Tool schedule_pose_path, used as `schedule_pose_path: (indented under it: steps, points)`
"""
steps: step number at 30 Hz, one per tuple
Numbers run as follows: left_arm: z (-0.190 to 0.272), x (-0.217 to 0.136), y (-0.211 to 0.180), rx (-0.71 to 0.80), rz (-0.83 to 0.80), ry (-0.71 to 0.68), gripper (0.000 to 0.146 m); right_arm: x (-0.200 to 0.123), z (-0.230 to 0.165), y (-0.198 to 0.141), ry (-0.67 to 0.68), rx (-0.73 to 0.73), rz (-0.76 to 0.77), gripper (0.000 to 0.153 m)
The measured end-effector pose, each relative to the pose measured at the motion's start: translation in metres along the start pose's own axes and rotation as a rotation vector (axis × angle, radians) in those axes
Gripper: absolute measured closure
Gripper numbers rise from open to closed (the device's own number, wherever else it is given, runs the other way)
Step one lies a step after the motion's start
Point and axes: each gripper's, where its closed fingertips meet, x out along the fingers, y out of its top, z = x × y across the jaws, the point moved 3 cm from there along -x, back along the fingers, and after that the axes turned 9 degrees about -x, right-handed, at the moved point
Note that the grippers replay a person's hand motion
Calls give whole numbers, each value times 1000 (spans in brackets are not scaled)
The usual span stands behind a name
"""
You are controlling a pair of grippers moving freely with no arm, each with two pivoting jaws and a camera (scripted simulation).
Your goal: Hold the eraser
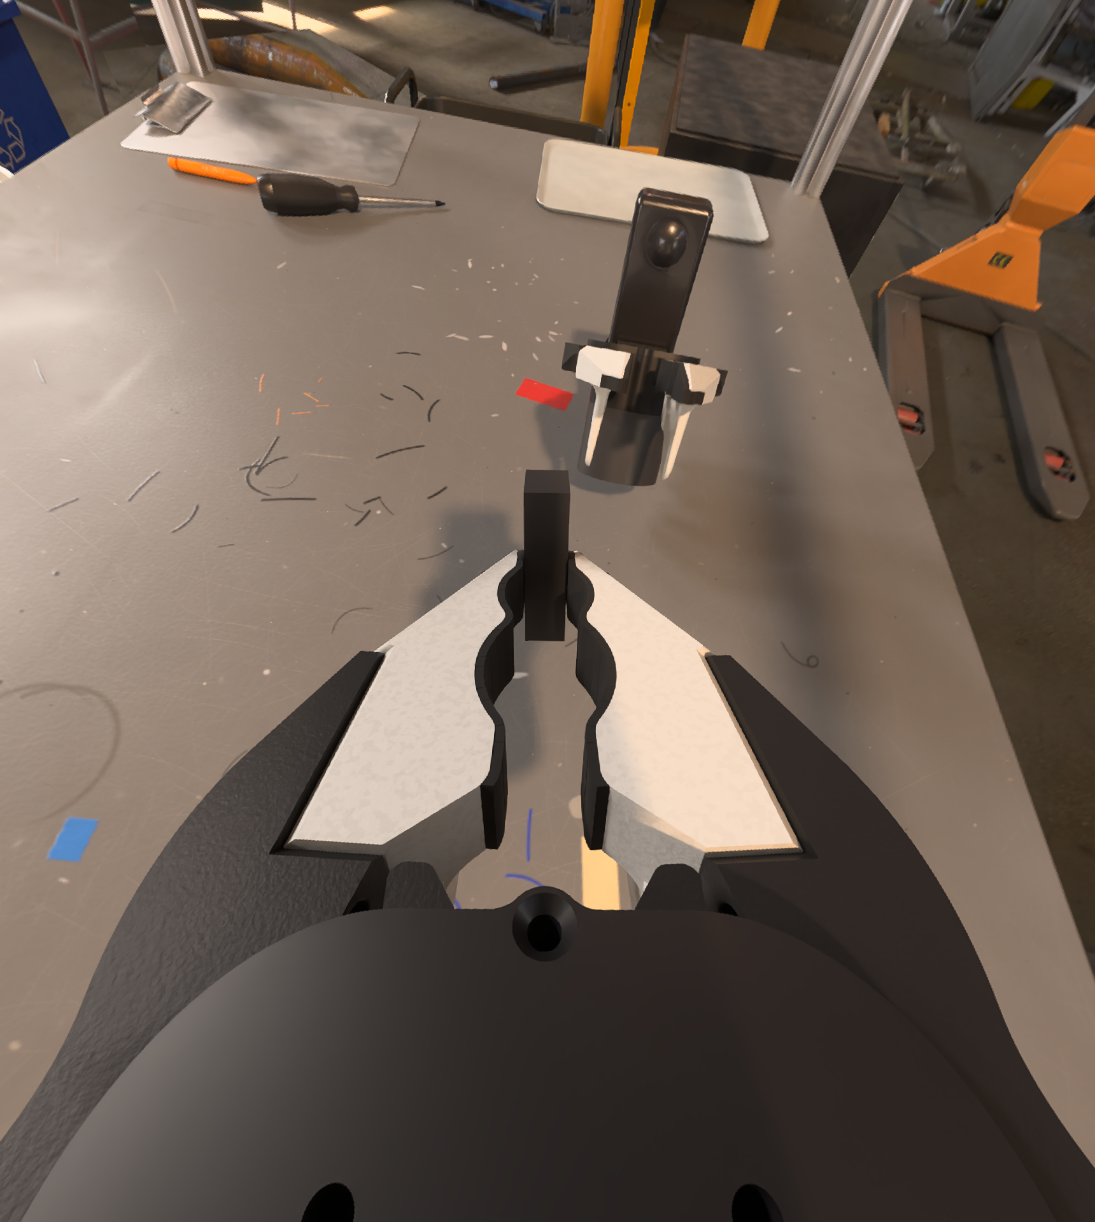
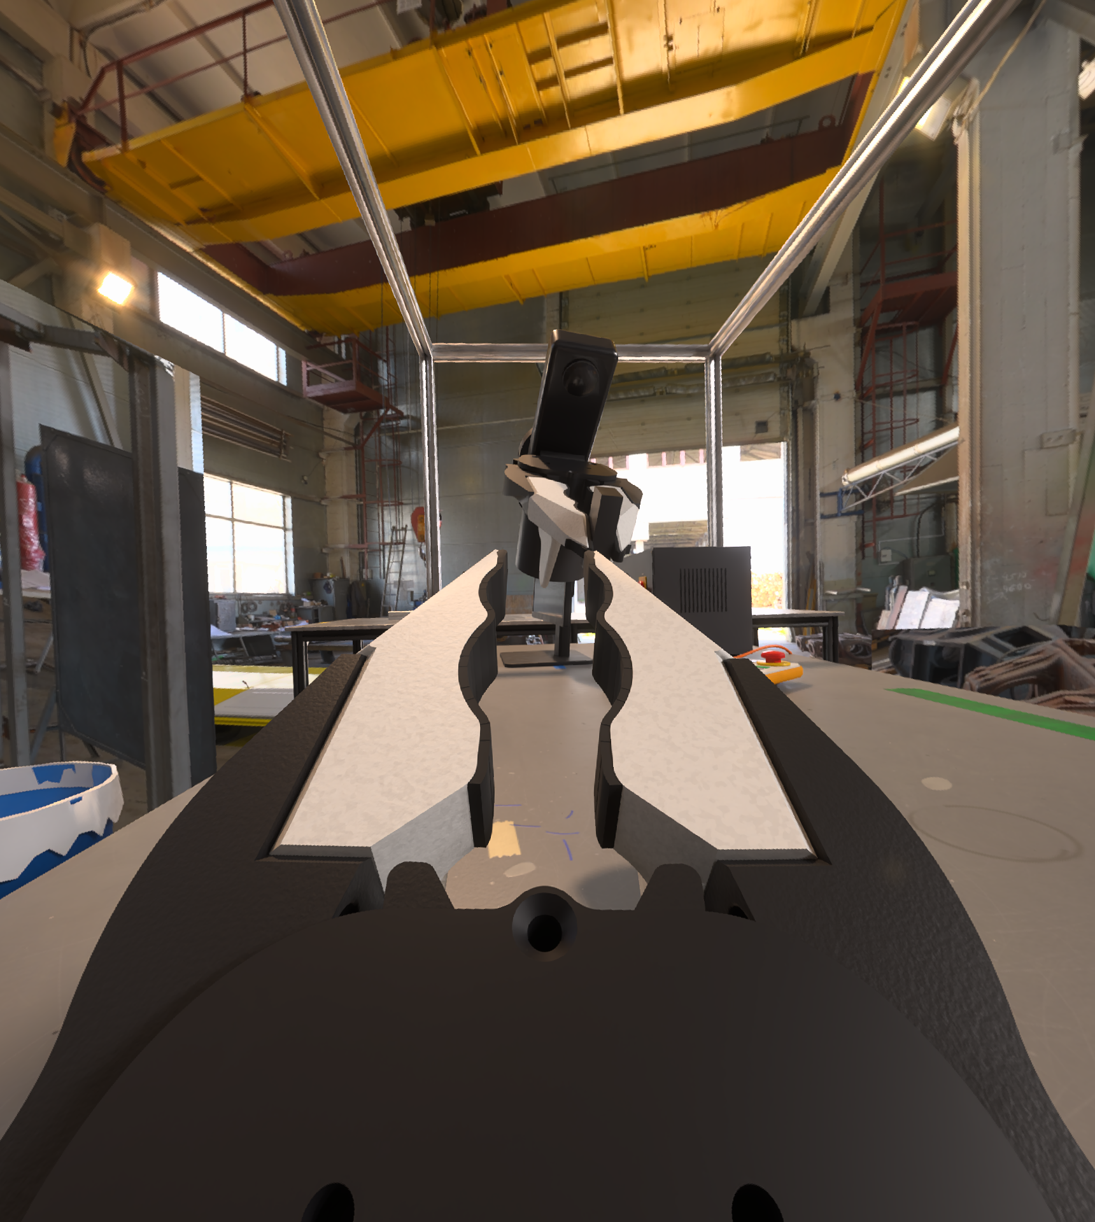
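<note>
The eraser (image 1: 545, 529) is a black rectangular block. My left gripper (image 1: 546, 569) is shut on it at the fingertips and holds it upright above the grey table (image 1: 135, 397). My right gripper (image 1: 627, 463) hovers just beyond it to the right, facing back, its fingers apart and empty. In the right wrist view my right gripper (image 2: 545, 559) is open with nothing between the fingers. The left gripper (image 2: 588, 529) shows ahead of it with the eraser (image 2: 606, 522) in its tips.
A black-handled screwdriver (image 1: 313, 195), an orange pen (image 1: 211, 170), a metal clipboard (image 1: 280, 132) and a white tray (image 1: 604, 178) lie at the far end. Red tape (image 1: 543, 393) lies near the right gripper. The table's right edge drops to a pallet jack (image 1: 994, 278). A blue-white bucket (image 2: 22, 826) stands beside the table.
</note>
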Motion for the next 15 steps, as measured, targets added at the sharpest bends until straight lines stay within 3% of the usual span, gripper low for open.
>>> schedule_pose_path:
  steps: [10,13,15]
  points:
    - [6,4,6,-120,36,-31,135,-2,0,9,-18,-51,107,130]
    - [6,3,7,-53,24,1,135,-1,0,7,-4,5,100,130]
    - [6,3,7,103,-1,75,135,-1,1,6,-2,55,106,130]
